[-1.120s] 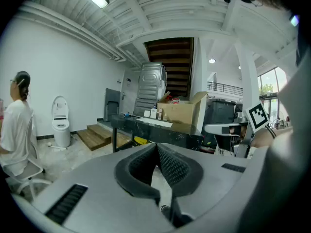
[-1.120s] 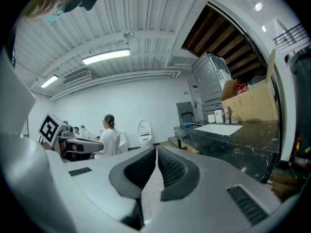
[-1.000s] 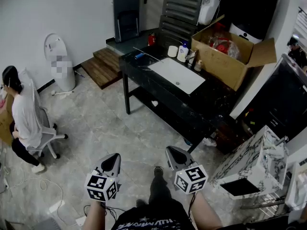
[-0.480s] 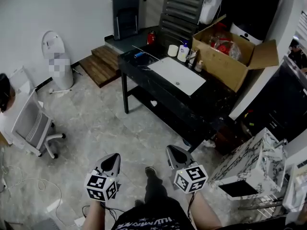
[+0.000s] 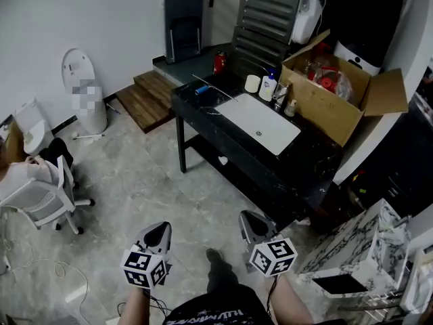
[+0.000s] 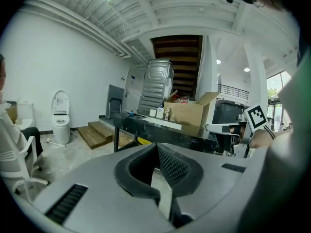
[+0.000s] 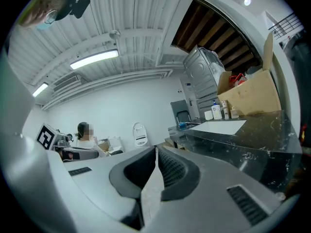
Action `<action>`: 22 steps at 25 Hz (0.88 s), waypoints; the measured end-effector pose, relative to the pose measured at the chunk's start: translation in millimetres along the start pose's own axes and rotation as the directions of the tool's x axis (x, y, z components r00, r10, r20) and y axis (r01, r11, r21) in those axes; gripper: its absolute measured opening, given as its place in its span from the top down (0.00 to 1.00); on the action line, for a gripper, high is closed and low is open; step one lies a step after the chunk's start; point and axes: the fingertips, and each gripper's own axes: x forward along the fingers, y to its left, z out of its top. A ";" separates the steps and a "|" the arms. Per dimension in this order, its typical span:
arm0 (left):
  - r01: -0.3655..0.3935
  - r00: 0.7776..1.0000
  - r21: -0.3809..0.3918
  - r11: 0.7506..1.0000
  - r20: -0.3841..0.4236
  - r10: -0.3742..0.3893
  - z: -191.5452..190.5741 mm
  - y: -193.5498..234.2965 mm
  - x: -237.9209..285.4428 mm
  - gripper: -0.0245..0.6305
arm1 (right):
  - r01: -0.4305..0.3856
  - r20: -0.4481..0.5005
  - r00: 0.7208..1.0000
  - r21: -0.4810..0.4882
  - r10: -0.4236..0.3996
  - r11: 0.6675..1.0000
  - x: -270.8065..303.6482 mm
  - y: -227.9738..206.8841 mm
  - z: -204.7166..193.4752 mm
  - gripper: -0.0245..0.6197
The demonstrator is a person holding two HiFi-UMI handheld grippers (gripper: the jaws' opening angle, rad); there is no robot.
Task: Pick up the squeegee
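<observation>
Squeegee (image 5: 201, 89), apparently the blue-handled thin bar at the black marble table's (image 5: 318, 164) far-left end, being approached, nearer than before but well apart, with grey left gripper (image 5: 162, 227) and right gripper (image 5: 245, 217) pressed together, empty.

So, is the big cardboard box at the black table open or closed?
Open: the cardboard box has its flaps folded outward, and red things show inside.
</observation>
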 end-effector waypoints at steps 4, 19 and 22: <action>-0.018 1.000 -0.012 1.000 -0.012 0.018 15.7 20.9 47.9 0.93 | -0.019 -0.011 1.000 0.021 0.020 1.000 52.4 -32.5 12.2 0.89; -0.114 0.993 -0.020 0.993 -0.038 0.114 96.1 84.7 247.2 0.93 | -0.100 -0.059 0.993 0.028 0.102 0.995 245.0 -174.6 81.4 0.89; -0.121 0.992 -0.029 0.992 -0.041 0.120 104.8 89.3 278.4 0.93 | -0.112 -0.068 0.991 0.028 0.113 0.993 269.2 -198.9 87.3 0.89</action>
